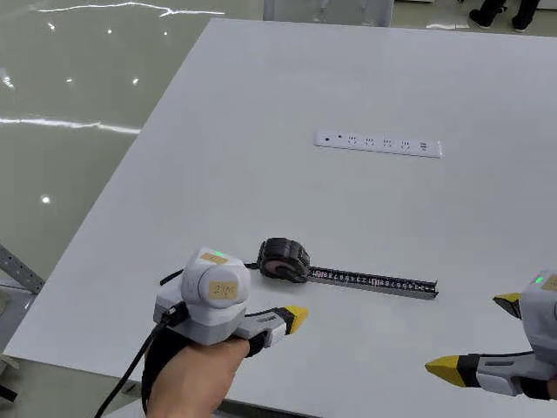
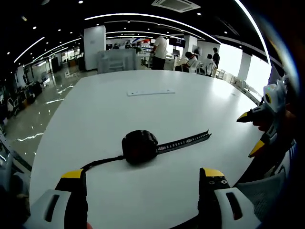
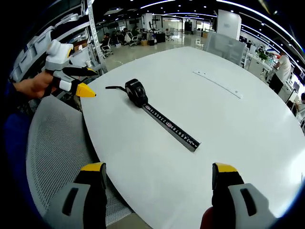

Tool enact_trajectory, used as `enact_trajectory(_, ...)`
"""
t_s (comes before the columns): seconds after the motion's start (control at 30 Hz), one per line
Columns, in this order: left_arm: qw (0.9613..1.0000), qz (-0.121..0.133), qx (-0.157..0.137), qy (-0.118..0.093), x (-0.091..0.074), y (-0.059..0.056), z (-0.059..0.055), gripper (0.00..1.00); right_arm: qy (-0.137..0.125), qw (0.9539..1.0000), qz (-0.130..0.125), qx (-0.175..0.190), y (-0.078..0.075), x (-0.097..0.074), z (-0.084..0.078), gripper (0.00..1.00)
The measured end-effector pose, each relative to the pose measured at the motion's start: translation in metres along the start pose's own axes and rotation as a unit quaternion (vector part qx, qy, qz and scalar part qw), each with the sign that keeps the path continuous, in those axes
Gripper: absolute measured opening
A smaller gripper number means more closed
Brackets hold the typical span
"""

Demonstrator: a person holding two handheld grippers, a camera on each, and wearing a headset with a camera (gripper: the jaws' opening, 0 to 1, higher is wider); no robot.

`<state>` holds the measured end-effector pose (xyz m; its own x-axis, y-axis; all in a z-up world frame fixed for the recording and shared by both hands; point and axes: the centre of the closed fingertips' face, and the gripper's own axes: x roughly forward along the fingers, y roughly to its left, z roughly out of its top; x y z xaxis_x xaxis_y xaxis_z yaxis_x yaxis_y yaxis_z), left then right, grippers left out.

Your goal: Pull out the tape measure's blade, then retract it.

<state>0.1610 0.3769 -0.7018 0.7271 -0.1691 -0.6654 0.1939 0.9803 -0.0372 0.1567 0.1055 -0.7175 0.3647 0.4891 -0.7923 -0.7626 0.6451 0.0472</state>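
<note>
Now | left gripper (image 2: 143, 173), right gripper (image 3: 158, 167) spread, empty | we judge tape measure (image 1: 283, 259) ahead of left rigid, slick: clamp its flanks | blade (image 1: 374, 281) springy

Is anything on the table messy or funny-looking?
Only the tape measure: its blade lies pulled out across the table, untouched. The left gripper and right gripper hang open nearby.

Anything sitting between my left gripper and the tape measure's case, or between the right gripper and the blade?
Nothing visible. Bare table lies between the left gripper and the case, and between the open right gripper and the extended blade. The power strip lies farther back, out of both paths.
</note>
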Motion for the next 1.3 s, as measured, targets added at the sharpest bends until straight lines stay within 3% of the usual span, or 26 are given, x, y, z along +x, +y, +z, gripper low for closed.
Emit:
enact_trajectory(0.6,1.0,-0.003,0.006,0.002,0.042,-0.004,0.013,0.92,0.032,0.9977,0.015,-0.058,-0.031,0.032,0.004,0.82)
enact_trajectory(0.83,1.0,0.001,-0.001,0.004,0.056,0.001,0.015,0.91,0.043,0.996,0.025,-0.075,-0.033,0.039,0.009,0.8)
enact_trajectory(1.3,0.9995,0.007,-0.028,0.01,0.083,0.005,0.013,0.87,0.069,0.9866,0.052,-0.139,-0.048,0.065,0.007,0.72)
